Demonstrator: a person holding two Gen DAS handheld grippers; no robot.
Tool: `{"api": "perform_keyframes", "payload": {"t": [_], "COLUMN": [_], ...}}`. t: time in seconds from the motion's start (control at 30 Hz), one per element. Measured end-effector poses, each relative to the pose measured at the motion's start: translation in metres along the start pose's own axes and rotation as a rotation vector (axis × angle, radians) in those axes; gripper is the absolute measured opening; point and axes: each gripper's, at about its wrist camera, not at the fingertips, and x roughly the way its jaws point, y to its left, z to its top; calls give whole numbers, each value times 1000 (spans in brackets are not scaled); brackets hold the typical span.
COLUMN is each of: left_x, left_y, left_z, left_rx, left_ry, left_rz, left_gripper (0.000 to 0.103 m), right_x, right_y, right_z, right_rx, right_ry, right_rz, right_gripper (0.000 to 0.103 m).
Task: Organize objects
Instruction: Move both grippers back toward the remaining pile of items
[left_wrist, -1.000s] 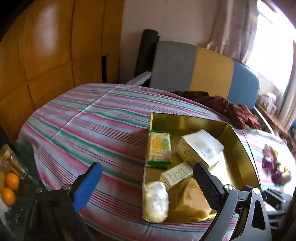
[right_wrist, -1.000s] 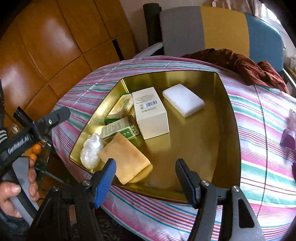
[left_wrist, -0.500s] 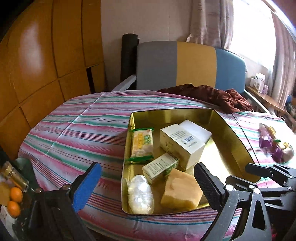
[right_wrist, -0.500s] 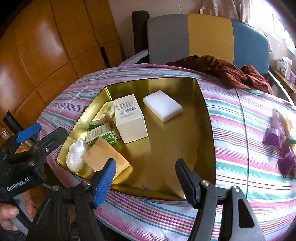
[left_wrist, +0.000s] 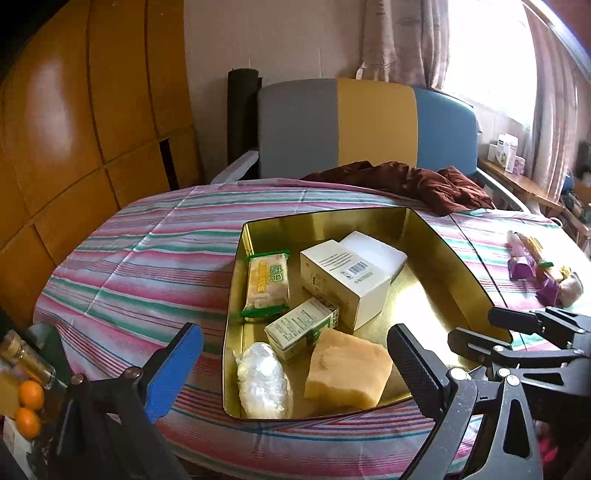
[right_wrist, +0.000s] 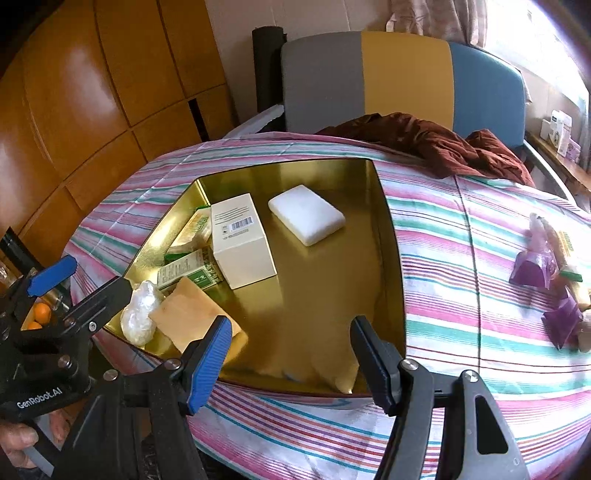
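Six items are already gathered in the gold tray (right_wrist: 384, 206), wrapped snacks (right_wrist: 546, 266) are left outside, and both jaws are held released.

I see the tray (right_wrist: 388, 236) on the table (right_wrist: 461, 258). In it the box (right_wrist: 240, 240) lies left of the soap (right_wrist: 306, 214); the sponge (right_wrist: 192, 317) lies nearest me. Right of the tray lie wrappers (right_wrist: 535, 266).

white soap (left_wrist: 373, 251): half hidden behind white box (left_wrist: 345, 273) | box print: unreadable
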Motion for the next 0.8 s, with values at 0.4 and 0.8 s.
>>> {"api": "perform_keyframes", "payload": {"t": [0.4,0.8], "left_x": [-9,-16], "left_y": [-10,-32], "left_z": [4,10], "left_rx": [55,130], "left_ry": [-46,-68], "left_rz": [20,0], "left_gripper": [101,101], "right_x": [-8,-23], "right_y": [-23,-65], "right_z": [2,7], "right_rx": [45,107], "right_ry": [-8,-26], "right_rz": [-24,-70], "right_gripper": [68,68]}}
